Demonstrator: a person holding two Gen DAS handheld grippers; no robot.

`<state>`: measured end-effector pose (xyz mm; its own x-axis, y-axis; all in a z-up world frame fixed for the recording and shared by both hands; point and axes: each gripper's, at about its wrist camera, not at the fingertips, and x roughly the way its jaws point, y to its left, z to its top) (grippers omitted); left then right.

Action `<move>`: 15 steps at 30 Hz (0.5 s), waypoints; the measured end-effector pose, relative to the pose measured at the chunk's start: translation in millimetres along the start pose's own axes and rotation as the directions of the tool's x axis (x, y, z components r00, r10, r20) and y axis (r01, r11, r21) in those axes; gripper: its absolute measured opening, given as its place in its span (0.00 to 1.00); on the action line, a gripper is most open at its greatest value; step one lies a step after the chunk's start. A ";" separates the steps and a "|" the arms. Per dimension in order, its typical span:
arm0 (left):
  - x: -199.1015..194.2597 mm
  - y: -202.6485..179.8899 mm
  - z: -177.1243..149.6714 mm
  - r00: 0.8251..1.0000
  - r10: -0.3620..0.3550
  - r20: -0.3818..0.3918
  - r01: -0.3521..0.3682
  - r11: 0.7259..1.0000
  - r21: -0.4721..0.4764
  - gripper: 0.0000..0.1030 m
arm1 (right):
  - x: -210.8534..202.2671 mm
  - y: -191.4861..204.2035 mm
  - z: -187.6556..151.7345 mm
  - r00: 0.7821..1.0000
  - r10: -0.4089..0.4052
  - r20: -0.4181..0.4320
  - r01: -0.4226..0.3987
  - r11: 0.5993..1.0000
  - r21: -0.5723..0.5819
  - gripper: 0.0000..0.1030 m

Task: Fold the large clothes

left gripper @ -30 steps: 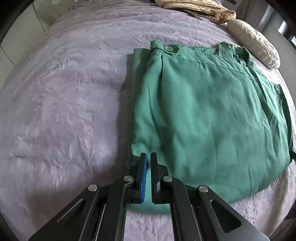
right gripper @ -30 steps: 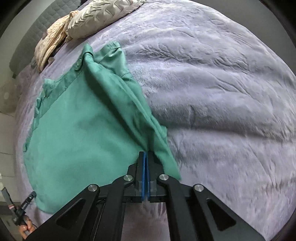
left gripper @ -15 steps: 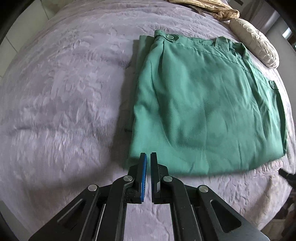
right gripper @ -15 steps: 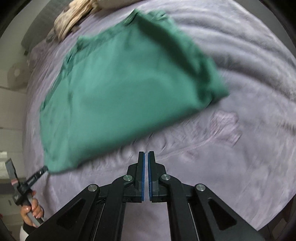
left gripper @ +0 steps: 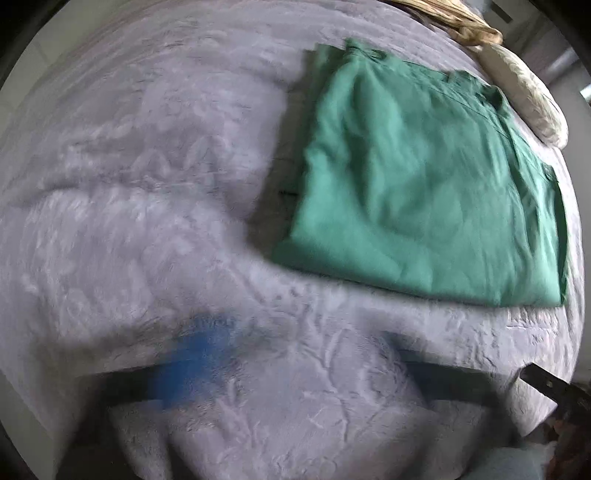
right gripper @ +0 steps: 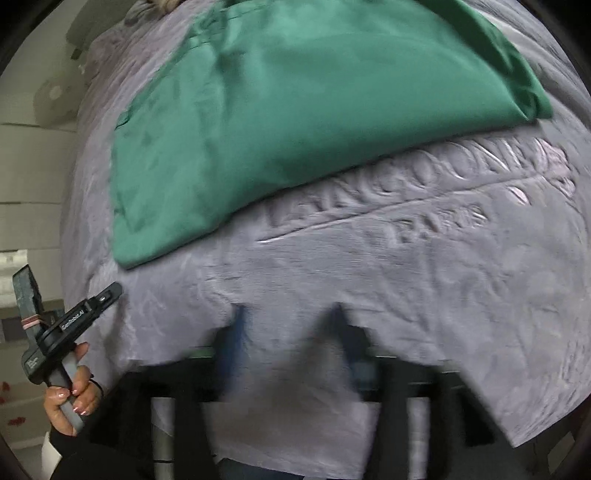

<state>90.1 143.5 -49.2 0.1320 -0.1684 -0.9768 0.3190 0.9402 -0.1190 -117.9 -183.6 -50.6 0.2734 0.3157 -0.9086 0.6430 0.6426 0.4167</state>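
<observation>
The green garment (left gripper: 424, 184) lies folded flat on the bed, at the upper right in the left wrist view and across the top (right gripper: 295, 110) in the right wrist view. My left gripper (left gripper: 306, 354) is blurred and its jaws are opening wide. Only bedspread lies below them, a short way in front of the garment's near edge. In the right wrist view the left gripper (right gripper: 74, 321) shows at the lower left in a hand (right gripper: 74, 398). My right gripper (right gripper: 290, 325) is also opening, with nothing between its fingers, apart from the garment.
A grey-purple embossed bedspread (left gripper: 147, 184) covers the bed. A beige pillow (left gripper: 528, 96) and a crumpled beige cloth (left gripper: 461, 22) lie beyond the garment at the far side. The bed's left edge (right gripper: 85, 206) drops off beside a pale wall.
Both grippers have drawn back from the garment toward the near side of the bed. Their jaws have gone from shut to apart. The garment's raised right edge now lies flat.
</observation>
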 end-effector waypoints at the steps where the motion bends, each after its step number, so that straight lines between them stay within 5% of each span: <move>1: -2.4 1.7 -0.5 1.000 0.007 0.016 -0.007 1.000 0.003 0.99 | 0.1 8.0 0.4 1.000 0.010 0.005 -0.010 1.000 -0.020 0.64; 11: 3.3 41.8 -1.8 0.997 0.072 0.039 -0.069 0.996 -0.061 0.99 | 35.9 98.8 23.0 0.990 0.136 -0.037 -0.140 0.980 -0.142 0.62; 12: 4.7 47.0 -0.6 0.997 0.068 0.033 -0.066 0.996 -0.067 0.99 | 38.3 110.5 25.9 0.989 0.146 -0.030 -0.149 0.975 -0.162 0.57; 14: 9.2 55.4 0.8 0.996 0.086 0.026 -0.084 0.994 -0.072 0.99 | 45.3 132.5 33.3 0.987 0.161 -0.026 -0.163 0.967 -0.197 0.25; 15: 11.4 58.8 0.8 0.995 0.099 0.026 -0.097 0.993 -0.068 0.99 | 51.0 143.4 37.2 0.985 0.168 -0.031 -0.170 0.963 -0.210 0.21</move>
<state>111.2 196.6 -67.2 0.1877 -0.0822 -0.9788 0.2405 0.9700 -0.0353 14.9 -101.3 -38.2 0.3548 0.4407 -0.8246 0.4225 0.7112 0.5619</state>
